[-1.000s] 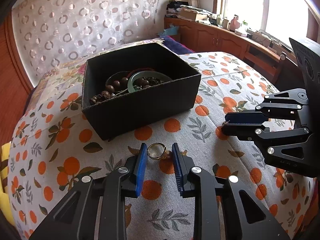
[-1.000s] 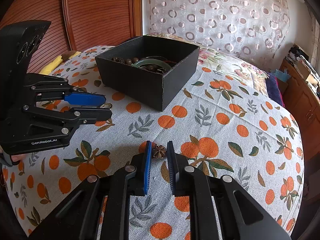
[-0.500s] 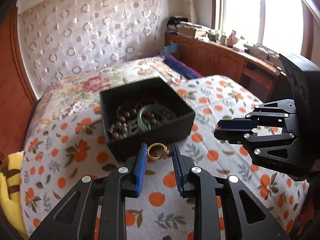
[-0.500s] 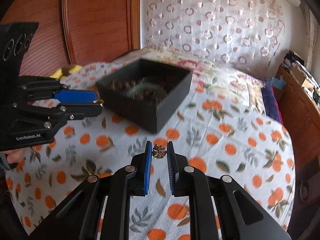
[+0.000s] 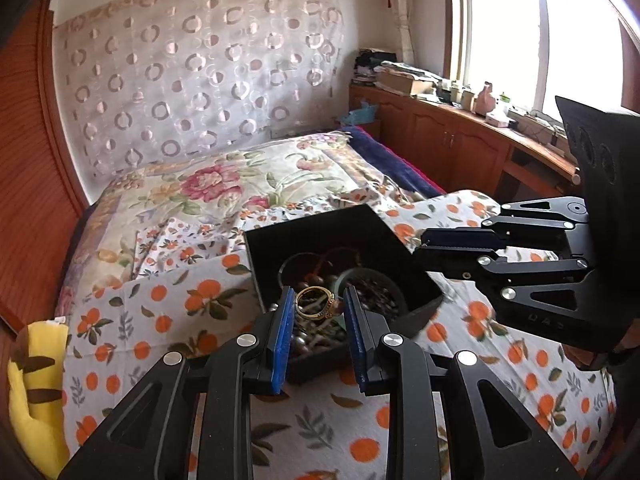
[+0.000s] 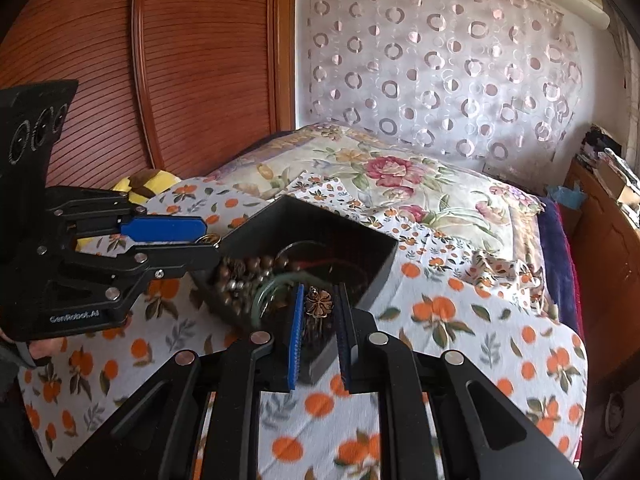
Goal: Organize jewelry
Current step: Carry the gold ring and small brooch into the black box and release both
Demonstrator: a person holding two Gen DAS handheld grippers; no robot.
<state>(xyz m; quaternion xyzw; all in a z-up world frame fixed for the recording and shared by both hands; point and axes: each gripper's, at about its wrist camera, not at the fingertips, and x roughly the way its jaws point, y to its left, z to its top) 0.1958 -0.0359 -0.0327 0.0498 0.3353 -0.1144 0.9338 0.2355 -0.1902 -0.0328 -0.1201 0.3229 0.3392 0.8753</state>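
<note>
My left gripper is shut on a gold ring and holds it above the near edge of the black box. My right gripper is shut on a bronze flower-shaped ornament and holds it over the box. The box holds brown bead strings and a green bangle. The right gripper also shows in the left wrist view, over the box's right side. The left gripper shows in the right wrist view, at the box's left edge.
The box sits on an orange-print cloth spread over a bed with a floral quilt. A yellow plush toy lies at the bed's left edge. A wooden wardrobe stands left, wooden cabinets under the window right.
Both grippers have risen from the cloth with their pieces and moved forward over the black box. The camera views now look down into the box from higher up.
</note>
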